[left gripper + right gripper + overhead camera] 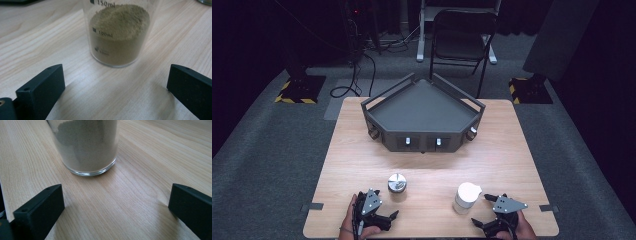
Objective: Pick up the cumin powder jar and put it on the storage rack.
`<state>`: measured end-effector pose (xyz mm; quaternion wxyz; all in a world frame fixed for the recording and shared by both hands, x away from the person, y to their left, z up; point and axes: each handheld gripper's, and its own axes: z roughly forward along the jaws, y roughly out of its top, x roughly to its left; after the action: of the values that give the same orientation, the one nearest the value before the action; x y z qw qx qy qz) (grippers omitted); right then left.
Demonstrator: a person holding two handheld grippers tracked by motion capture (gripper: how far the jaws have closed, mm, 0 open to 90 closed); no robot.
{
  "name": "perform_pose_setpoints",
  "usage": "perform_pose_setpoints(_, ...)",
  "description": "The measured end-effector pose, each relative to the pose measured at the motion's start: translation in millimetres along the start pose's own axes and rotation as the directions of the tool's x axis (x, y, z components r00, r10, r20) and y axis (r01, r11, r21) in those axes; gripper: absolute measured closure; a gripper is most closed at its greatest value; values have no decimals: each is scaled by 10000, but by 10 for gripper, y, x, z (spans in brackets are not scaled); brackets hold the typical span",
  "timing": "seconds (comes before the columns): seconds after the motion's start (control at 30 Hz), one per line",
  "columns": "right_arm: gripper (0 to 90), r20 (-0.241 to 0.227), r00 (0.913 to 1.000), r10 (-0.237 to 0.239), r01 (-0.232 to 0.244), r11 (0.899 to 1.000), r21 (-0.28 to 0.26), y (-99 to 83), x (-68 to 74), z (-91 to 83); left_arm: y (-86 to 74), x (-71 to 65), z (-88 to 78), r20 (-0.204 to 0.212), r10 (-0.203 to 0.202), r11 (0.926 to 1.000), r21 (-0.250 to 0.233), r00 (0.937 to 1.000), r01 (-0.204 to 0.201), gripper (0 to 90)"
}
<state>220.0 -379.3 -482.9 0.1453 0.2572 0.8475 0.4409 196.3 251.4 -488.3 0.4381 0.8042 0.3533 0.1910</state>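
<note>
Two glass beakers stand on the wooden table (362, 165). The left beaker (397, 183) (117, 37) holds olive-brown powder to just above its 100 ml mark. My left gripper (388, 220) (115, 72) is open, its jaws wide apart just short of that beaker and touching nothing. The right beaker (466, 196) (87, 145) holds pale grey-white powder. My right gripper (479, 209) (115, 192) is open too, pointing at this beaker from close by, with bare table between its jaws. A hand holds each gripper at the table's near edge.
A dark grey five-sided tray (424, 107) with raised walls and small knobs on its front sits at the back middle of the table. A folding chair (462, 35) stands behind the table. Stand bases and cables lie on the floor beyond.
</note>
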Motion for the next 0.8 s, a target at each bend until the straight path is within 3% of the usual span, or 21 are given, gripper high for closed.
perform_pose_setpoints(0.23, 0, 0, 10000, -3, 3, 10000, -1, 0, 0, 0, 10, 27, -51, -172, -201, 9992, -361, 9997, 195, 9)
perform_pose_setpoints(0.53, 0, 5, 10000, 1, -1, 10000, 0, 0, 1, 0, 151, 28, -41, 95, 177, 9986, -501, 9998, -172, 8)
perform_pose_setpoints(0.8, 0, 28, 10000, 11, -11, 10000, -1, 0, 7, 0, 266, 54, -70, 183, 247, 9972, -706, 9995, -233, 8)
